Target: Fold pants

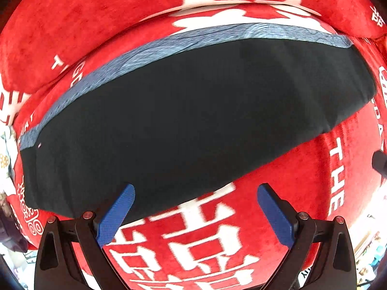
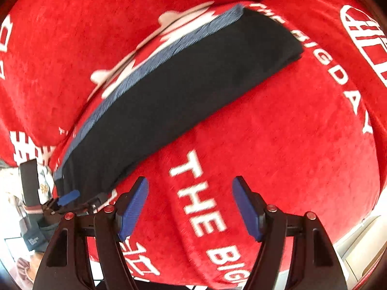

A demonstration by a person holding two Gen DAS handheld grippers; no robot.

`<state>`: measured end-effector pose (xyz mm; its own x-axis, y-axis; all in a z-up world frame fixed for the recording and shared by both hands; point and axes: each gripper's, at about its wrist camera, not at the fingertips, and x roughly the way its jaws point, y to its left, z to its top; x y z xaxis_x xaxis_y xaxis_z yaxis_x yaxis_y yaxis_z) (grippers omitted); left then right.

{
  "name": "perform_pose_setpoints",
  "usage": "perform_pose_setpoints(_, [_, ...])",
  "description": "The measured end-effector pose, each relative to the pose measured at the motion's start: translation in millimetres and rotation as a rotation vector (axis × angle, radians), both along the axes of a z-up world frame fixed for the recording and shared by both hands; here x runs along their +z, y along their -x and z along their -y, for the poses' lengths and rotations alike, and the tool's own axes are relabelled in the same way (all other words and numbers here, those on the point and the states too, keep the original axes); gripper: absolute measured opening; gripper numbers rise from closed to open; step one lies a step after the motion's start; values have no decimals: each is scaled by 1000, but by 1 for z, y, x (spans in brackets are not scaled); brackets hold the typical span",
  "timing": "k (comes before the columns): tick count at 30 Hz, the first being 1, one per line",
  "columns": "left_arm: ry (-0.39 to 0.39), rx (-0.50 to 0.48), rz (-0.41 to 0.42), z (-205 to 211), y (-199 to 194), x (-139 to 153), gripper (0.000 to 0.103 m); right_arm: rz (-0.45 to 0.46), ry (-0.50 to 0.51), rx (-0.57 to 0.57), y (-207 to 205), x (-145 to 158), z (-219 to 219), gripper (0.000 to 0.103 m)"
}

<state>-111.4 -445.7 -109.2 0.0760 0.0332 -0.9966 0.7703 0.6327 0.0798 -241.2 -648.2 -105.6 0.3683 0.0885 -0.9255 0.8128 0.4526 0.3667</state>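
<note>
The black pants (image 1: 193, 116) lie folded flat in a long band on the red blanket (image 1: 290, 181), with a grey-blue waistband (image 1: 169, 43) along the far edge. My left gripper (image 1: 196, 193) is open and empty, just above the pants' near edge. In the right wrist view the pants (image 2: 169, 96) run diagonally from lower left to upper right. My right gripper (image 2: 191, 186) is open and empty, over bare blanket (image 2: 290, 145) to the right of the pants. The left gripper's blue fingertip (image 2: 69, 197) shows at the pants' lower left end.
The red blanket with white lettering covers a cushioned surface with a raised red back (image 1: 96, 12). Its front edge drops off at the lower right (image 2: 358, 241). Clutter lies beyond the left edge (image 1: 6, 169).
</note>
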Motion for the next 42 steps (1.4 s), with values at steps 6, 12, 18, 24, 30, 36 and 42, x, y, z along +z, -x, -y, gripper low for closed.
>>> perform_pose_setpoints(6, [7,-37,6,36,18,-2,102,42,34,-57,13,1,37,75])
perform_pose_setpoints(12, [49,-47,23,76,25,4,102,134,51,-151,26,1,79,75])
perform_pose_setpoints(18, [89,-38,39,114,21,4,102,213,-35,-332,44,-26,125,60])
perform_pose_setpoints(24, [72,-25,47,119,23,-16,102,248,-111,-402,45,-50,141,6])
perform_pose_setpoints(30, [79,-19,44,119,22,-20,103,181,-35,-291,30,-44,140,11])
perform_pose_setpoints(36, [80,-25,45,118,22,-22,103,222,-88,-307,44,-49,133,43])
perform_pose_setpoints(42, [84,-18,36,115,20,-20,103,287,-137,-283,56,-54,118,43])
